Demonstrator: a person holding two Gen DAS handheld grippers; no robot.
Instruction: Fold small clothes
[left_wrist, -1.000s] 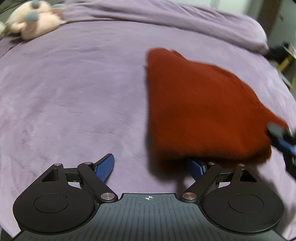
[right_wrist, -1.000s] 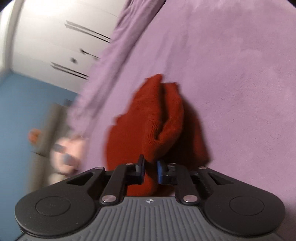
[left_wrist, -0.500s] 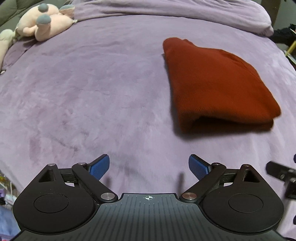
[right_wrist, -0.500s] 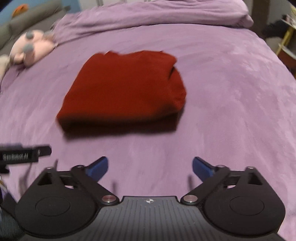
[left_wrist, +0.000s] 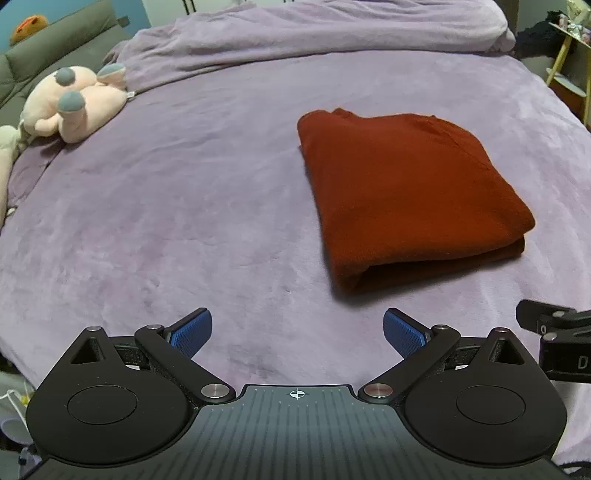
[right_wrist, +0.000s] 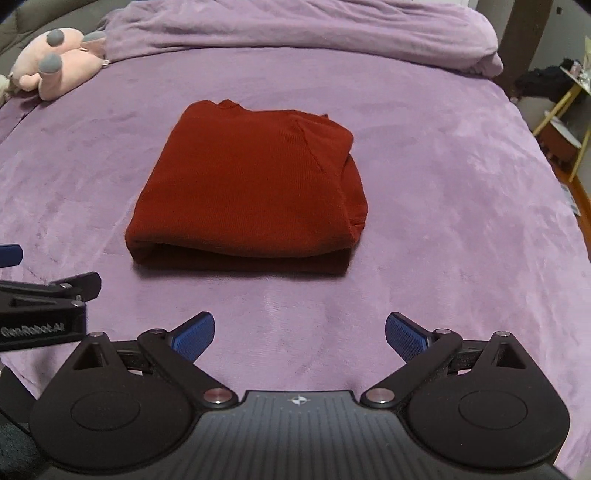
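Observation:
A dark red garment (left_wrist: 406, 192) lies folded into a thick rectangle on the purple blanket (left_wrist: 184, 206). It also shows in the right wrist view (right_wrist: 251, 188), straight ahead. My left gripper (left_wrist: 297, 332) is open and empty, held back from the garment's near left corner. My right gripper (right_wrist: 300, 334) is open and empty, a short way in front of the garment's near edge. Each gripper's body shows at the other view's edge.
A pink plush toy (left_wrist: 70, 107) lies at the far left of the bed; it also shows in the right wrist view (right_wrist: 55, 62). A bunched purple duvet (right_wrist: 295, 33) runs along the far side. A yellow-legged shelf (right_wrist: 565, 122) stands off the bed's right.
My right gripper let go of the red garment and opened. Both grippers pulled back toward the near edge of the bed. The garment now lies flat and folded.

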